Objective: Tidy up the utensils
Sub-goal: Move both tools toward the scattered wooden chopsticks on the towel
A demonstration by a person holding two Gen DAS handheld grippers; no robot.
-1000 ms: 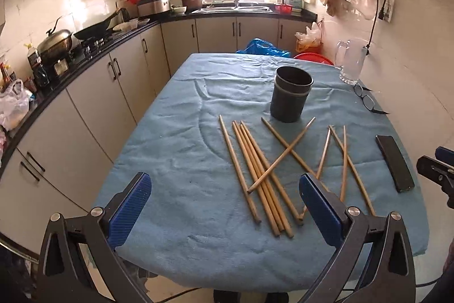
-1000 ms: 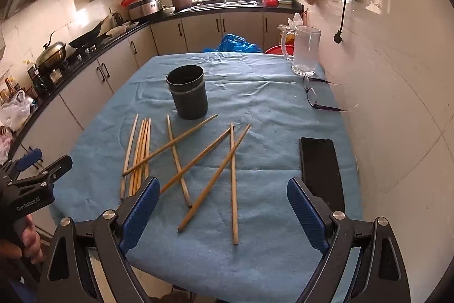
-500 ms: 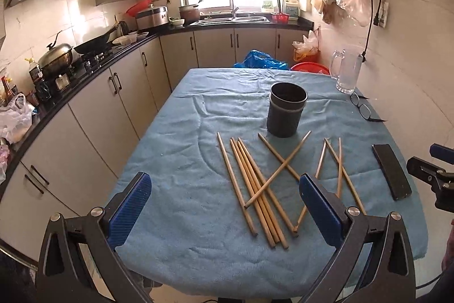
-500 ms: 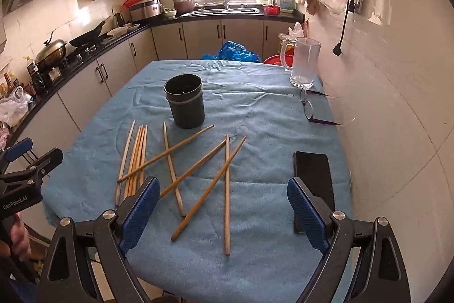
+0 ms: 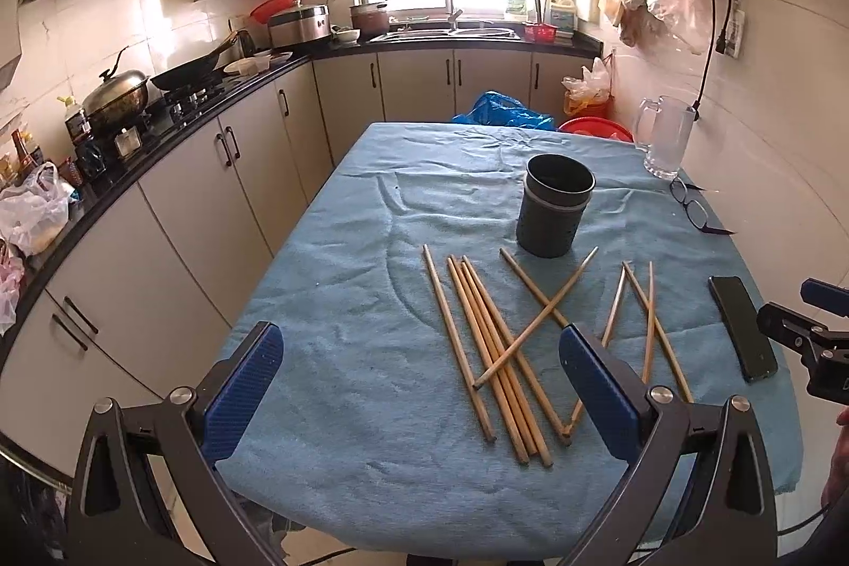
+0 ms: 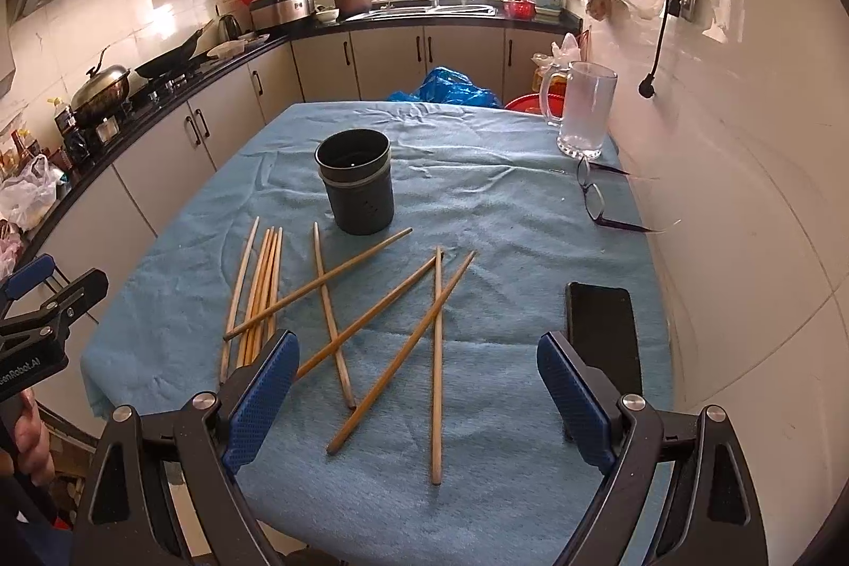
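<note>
Several wooden chopsticks (image 5: 493,348) lie scattered on the blue cloth of the table (image 5: 345,301), some side by side, some crossed; they also show in the right wrist view (image 6: 371,316). A dark empty cylindrical holder (image 5: 554,210) stands upright just beyond them, also seen in the right wrist view (image 6: 358,181). My left gripper (image 5: 422,385) is open and empty, above the table's near edge. My right gripper (image 6: 416,401) is open and empty, above the near chopsticks. Each gripper shows at the edge of the other's view.
A black phone (image 6: 602,327) lies on the cloth at the right. Glasses (image 6: 594,197) and a glass mug (image 6: 583,110) sit at the far right by the wall. Kitchen cabinets and a stove counter (image 5: 159,104) run along the left.
Both grippers have drawn back and risen a little, so the table and chopsticks sit farther off. Nothing on the table has moved. Both jaws stay open.
</note>
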